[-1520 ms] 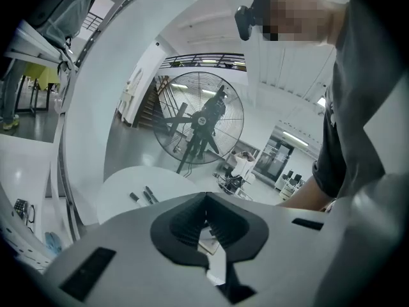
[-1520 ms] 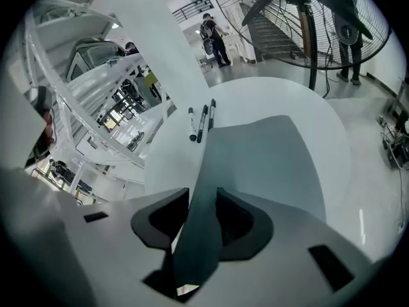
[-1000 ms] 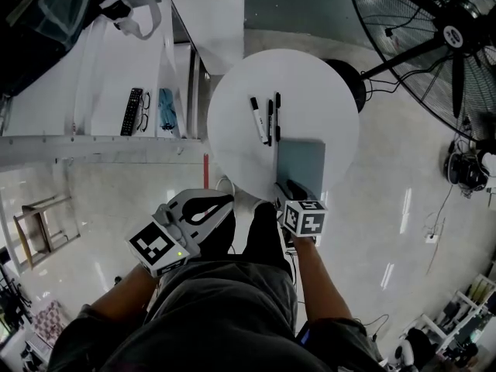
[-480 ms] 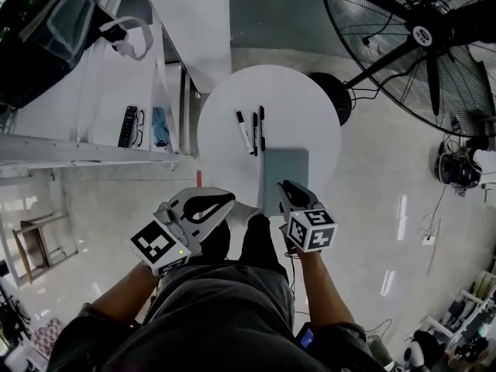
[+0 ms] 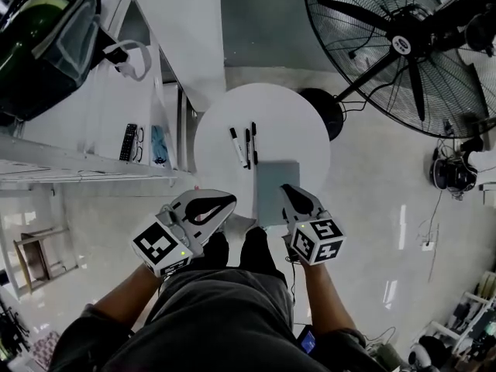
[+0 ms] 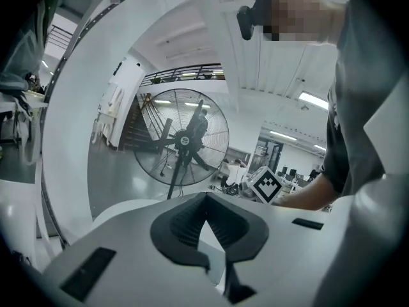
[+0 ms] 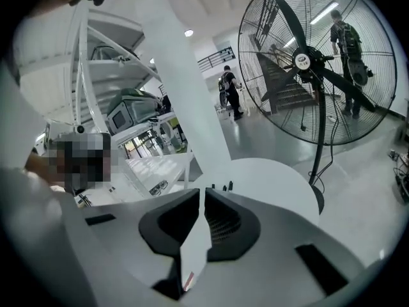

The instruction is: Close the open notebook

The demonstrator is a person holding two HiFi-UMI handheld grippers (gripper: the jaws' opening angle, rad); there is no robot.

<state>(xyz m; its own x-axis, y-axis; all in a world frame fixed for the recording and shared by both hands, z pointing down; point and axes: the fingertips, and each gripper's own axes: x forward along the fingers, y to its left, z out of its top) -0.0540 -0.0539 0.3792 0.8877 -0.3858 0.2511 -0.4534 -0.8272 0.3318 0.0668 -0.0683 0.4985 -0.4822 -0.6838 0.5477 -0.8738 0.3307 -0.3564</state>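
Note:
The grey-green notebook (image 5: 275, 188) lies closed on the round white table (image 5: 291, 126), at its near edge. Three markers (image 5: 246, 146) lie just beyond it. My right gripper (image 5: 285, 188) hovers over the notebook's near right corner. Its jaws are closing to a thin slit with nothing between them. In the right gripper view, that gripper (image 7: 202, 192) looks over the table (image 7: 275, 181) and the marker tips (image 7: 221, 187). My left gripper (image 5: 230, 201) is off the table's near left edge, shut and empty. Its tips (image 6: 206, 196) meet in the left gripper view.
A big floor fan (image 5: 403, 45) stands behind the table to the right, its black base (image 5: 322, 111) against the table's rim. White shelving (image 5: 93, 169) on the left carries a remote (image 5: 130, 141) and a green bag (image 5: 46, 45). The person's legs fill the bottom of the head view.
Both grippers have lifted and drawn back from the table. The right one came off the notebook's near edge and its jaws closed. The notebook lies still.

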